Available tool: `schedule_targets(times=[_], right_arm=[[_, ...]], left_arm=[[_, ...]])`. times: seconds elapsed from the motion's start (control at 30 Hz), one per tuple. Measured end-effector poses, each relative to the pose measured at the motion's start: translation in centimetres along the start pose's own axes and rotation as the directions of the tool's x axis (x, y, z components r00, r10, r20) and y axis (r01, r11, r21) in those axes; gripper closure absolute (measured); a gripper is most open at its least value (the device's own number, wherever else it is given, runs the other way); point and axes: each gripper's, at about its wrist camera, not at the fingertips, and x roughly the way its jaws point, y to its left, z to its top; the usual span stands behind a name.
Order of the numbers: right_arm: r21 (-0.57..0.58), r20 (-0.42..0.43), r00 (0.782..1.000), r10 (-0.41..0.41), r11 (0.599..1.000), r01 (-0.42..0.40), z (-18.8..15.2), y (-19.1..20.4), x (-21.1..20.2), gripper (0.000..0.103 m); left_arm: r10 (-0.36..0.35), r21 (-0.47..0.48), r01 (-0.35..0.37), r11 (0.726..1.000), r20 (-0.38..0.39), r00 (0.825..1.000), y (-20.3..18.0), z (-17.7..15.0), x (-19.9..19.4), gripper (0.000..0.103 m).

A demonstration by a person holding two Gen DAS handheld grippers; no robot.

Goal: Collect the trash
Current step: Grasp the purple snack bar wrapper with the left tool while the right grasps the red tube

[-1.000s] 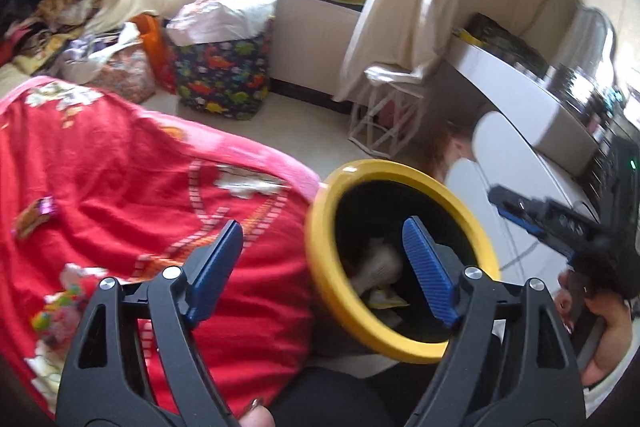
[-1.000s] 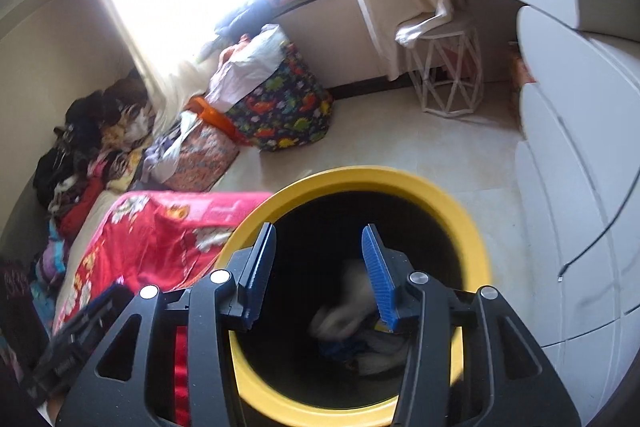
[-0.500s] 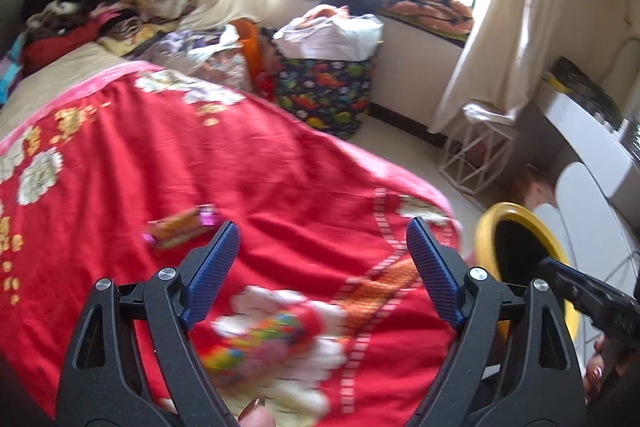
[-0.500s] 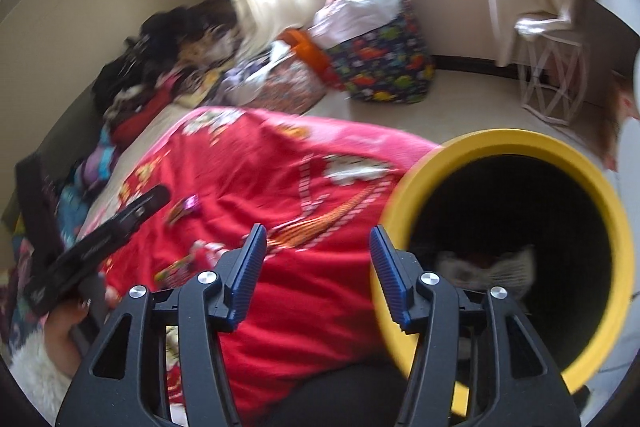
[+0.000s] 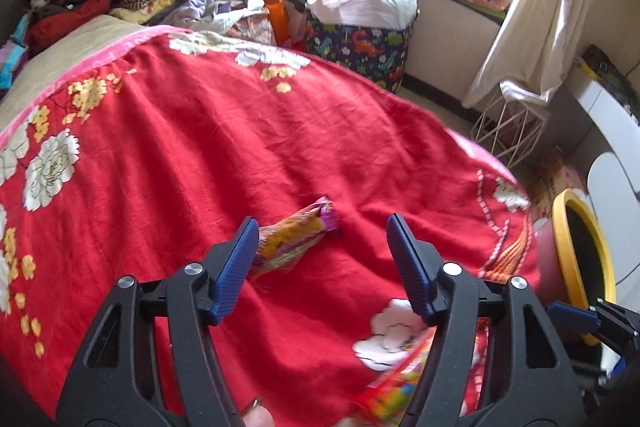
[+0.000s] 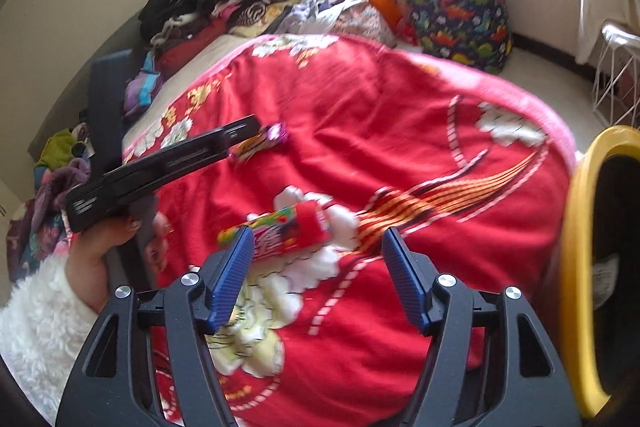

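Both grippers have swung away from the yellow bin (image 6: 576, 267) back over the bed: left gripper (image 5: 320, 267) wide open and empty over the purple-ended wrapper (image 5: 296, 231) mid-blanket (image 5: 180, 147), right gripper (image 6: 316, 279) gaping at the red wrapper (image 6: 288, 231), probably its next pickup, nearer the blanket's bin-side edge.

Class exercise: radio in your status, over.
Left gripper open, right gripper open. Two wrappers on red blanket. Yellow bin beside bed.

Red floral bedspread (image 5: 224, 147) — two snack wrappers (image 5: 294, 237) (image 6: 286, 233) on it.
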Motion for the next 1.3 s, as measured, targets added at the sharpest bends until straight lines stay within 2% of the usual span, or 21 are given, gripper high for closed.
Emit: schedule_targets(times=[0.2,0.3,0.47,0.53,0.57,0.7,0.73,0.77,0.97,1.07,1.1,1.17,1.23,1.3], right_arm=[[0.076,-0.053,0.998,0.027,0.997,-0.023,0.2,0.9,2.8,0.037],[0.113,-0.081,0.996,0.04,0.993,-0.031,0.5,0.8,4.4,0.037],[0.211,-0.132,0.988,0.082,0.976,-0.053,0.8,0.2,6.8,0.037],[0.24,-0.145,0.985,0.089,0.969,-0.052,0.8,0.0,7.7,0.04],[0.253,-0.143,0.985,0.094,0.966,-0.056,0.8,-0.2,7.9,0.049],[0.266,-0.117,0.986,0.12,0.96,-0.085,1.2,-0.4,7.8,0.057],[0.254,-0.097,0.988,0.122,0.963,-0.093,1.3,-0.4,7.2,0.058],[0.249,-0.084,0.989,0.118,0.964,-0.093,1.5,-0.5,6.9,0.059],[0.193,0.014,0.998,0.06,0.979,-0.061,2.2,-1.3,3.2,0.062],[0.161,0.046,0.999,0.028,0.986,-0.035,2.3,-1.8,1.4,0.062],[0.152,0.06,0.998,0.017,0.988,-0.026,2.2,-2.0,0.7,0.062],[0.145,0.082,0.997,0.005,0.989,-0.017,2.0,-2.4,-0.4,0.062],[0.144,0.103,0.995,-0.009,0.99,-0.006,2.0,-2.9,-1.5,0.062],[0.151,0.125,0.992,-0.02,0.989,0.001,1.9,-3.7,-2.6,0.063]], left_arm=[[-0.04,-0.007,0.04,0.999,-0.071,0.997,1.9,-0.3,2.3,0.059],[-0.05,-0.006,0.05,0.999,-0.081,0.995,2.4,-0.7,2.8,0.064],[-0.06,0.006,0.061,0.998,-0.084,0.995,2.9,-1.0,2.9,0.079],[-0.06,0.019,0.061,0.998,-0.083,0.995,2.8,-1.2,3.0,0.082],[-0.061,0.023,0.063,0.998,-0.083,0.995,2.8,-1.4,2.9,0.084],[-0.065,0.023,0.067,0.997,-0.082,0.994,2.9,-1.9,2.6,0.09],[-0.065,0.023,0.067,0.997,-0.081,0.995,2.9,-2.0,2.6,0.099],[-0.06,0.028,0.062,0.998,-0.082,0.995,2.7,-2.1,2.5,0.103],[-0.06,0.044,0.064,0.997,-0.093,0.994,1.4,-2.6,2.3,0.103],[-0.031,0.058,0.035,0.998,-0.065,0.997,0.8,-2.3,1.7,0.103],[-0.022,0.065,0.024,0.998,-0.045,0.999,0.7,-2.0,1.2,0.1],[-0.005,0.09,0.007,0.996,-0.024,1.0,0.3,-1.4,0.8,0.086],[0.021,0.134,-0.02,0.991,-0.012,1.0,0.0,-0.8,0.6,0.083],[0.049,0.169,-0.047,0.985,-0.005,0.999,-0.2,-0.2,0.7,0.072]])
